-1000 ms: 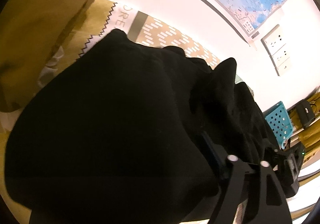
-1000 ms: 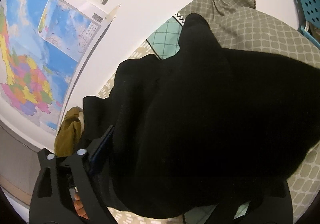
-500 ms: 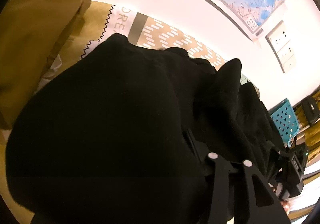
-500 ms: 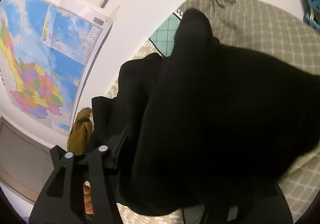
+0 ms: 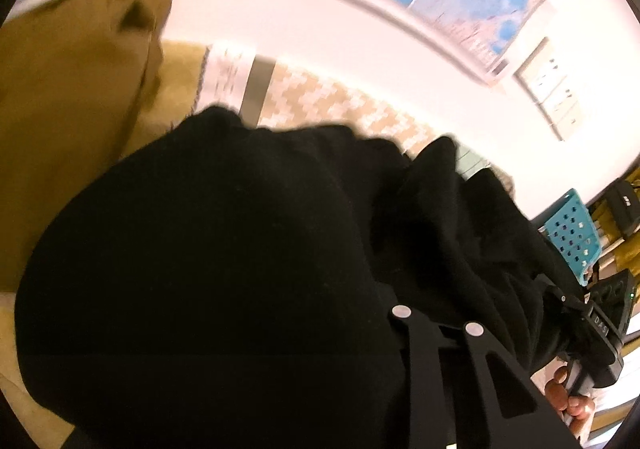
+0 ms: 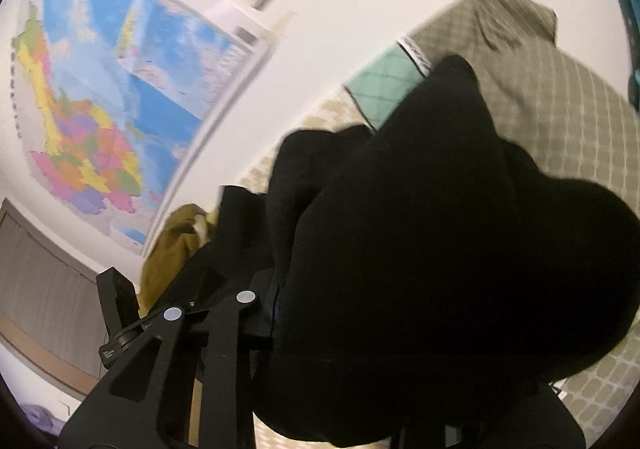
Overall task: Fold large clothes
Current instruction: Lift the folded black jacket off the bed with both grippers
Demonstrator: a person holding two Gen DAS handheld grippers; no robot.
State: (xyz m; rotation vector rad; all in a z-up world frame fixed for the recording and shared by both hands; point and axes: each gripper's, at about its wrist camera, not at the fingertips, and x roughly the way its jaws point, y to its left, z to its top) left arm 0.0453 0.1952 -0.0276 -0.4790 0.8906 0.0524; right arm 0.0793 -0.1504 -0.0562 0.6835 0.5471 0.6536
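Currently the step in hand is the pick-up: the left gripper and the right gripper have just been closing, each with a fold of the bulky black fabric garment between its jaws. Both appear to pinch it, though the pads are buried in cloth.

The garment fills the lower centre of both views, bunched over the patterned bed cover. The next move likely calls for raising and spreading it flat. Fingertips, garment outline and contact with the mustard-yellow cloth heap at upper left cannot be made out.
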